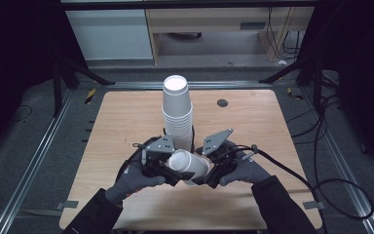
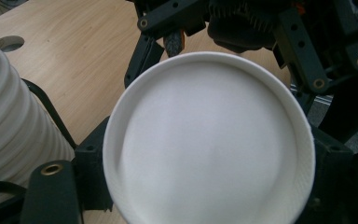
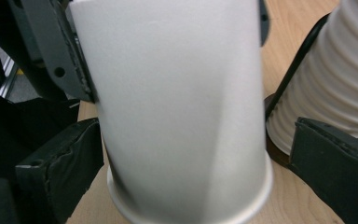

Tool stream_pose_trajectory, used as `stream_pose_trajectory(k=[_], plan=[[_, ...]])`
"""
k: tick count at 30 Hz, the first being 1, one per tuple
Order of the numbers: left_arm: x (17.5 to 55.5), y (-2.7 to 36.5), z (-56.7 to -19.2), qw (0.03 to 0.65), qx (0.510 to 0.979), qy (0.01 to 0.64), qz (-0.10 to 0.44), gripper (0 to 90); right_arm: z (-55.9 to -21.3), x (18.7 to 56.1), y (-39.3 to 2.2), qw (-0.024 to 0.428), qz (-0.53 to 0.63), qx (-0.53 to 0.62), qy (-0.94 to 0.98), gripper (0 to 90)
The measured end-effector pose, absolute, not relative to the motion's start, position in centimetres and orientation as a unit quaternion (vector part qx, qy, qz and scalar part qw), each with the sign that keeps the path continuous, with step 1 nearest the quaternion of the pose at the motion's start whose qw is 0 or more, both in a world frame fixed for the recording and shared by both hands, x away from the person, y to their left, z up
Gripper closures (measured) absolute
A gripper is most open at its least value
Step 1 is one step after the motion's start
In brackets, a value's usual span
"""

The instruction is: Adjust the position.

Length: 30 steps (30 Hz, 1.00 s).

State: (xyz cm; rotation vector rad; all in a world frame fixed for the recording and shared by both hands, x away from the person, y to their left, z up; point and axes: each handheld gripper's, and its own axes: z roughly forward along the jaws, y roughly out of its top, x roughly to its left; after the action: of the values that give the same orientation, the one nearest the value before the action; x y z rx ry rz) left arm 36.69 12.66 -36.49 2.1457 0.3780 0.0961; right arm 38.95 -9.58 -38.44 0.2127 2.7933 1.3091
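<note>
A single white paper cup (image 1: pixel 191 165) lies on its side above the wooden table (image 1: pixel 126 117), between both grippers. My left gripper (image 1: pixel 172 168) is shut on it near the mouth. In the left gripper view the cup's open mouth (image 2: pixel 209 149) faces the camera, with a black jaw pressed against each side. My right gripper (image 1: pixel 208 173) stands open around the cup's base end (image 3: pixel 177 107); its right jaw is clearly apart from the wall. A tall stack of white cups (image 1: pixel 177 112) stands upright just behind the grippers.
A black wire holder (image 3: pixel 298 60) rings the foot of the stack (image 3: pixel 335 79). A round dark hole (image 1: pixel 222 103) sits at the far right of the tabletop. Cables (image 1: pixel 321 165) trail off the right side. Metal rails border the table.
</note>
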Motion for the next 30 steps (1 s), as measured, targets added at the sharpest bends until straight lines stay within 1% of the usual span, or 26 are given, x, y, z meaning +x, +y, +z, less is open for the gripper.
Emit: stream_pose_trajectory(k=[7, 12, 17, 25, 30], plan=[[36.7, 13.7, -36.2, 0.472, 0.866, 0.160, 0.041, 21.8, -36.8, 38.9, -11.1, 0.060, 0.447, 0.086, 0.889, 3.0], [36.6, 14.5, -35.9, 0.480, 0.860, 0.165, 0.048, 21.8, -36.4, 39.2, -12.4, 0.067, 0.460, 0.106, 0.879, 2.8], [36.8, 15.9, -35.4, 0.501, 0.845, 0.179, 0.056, 21.8, -36.1, 39.1, -13.1, 0.069, 0.468, 0.110, 0.874, 2.1], [37.2, 17.7, -34.4, 0.529, 0.823, 0.192, 0.070, 21.7, -36.3, 39.2, -13.7, 0.057, 0.481, 0.126, 0.866, 0.9], [37.3, 17.9, -34.1, 0.550, 0.810, 0.191, 0.071, 21.7, -36.6, 39.3, -14.5, 0.055, 0.505, 0.143, 0.849, 3.5]])
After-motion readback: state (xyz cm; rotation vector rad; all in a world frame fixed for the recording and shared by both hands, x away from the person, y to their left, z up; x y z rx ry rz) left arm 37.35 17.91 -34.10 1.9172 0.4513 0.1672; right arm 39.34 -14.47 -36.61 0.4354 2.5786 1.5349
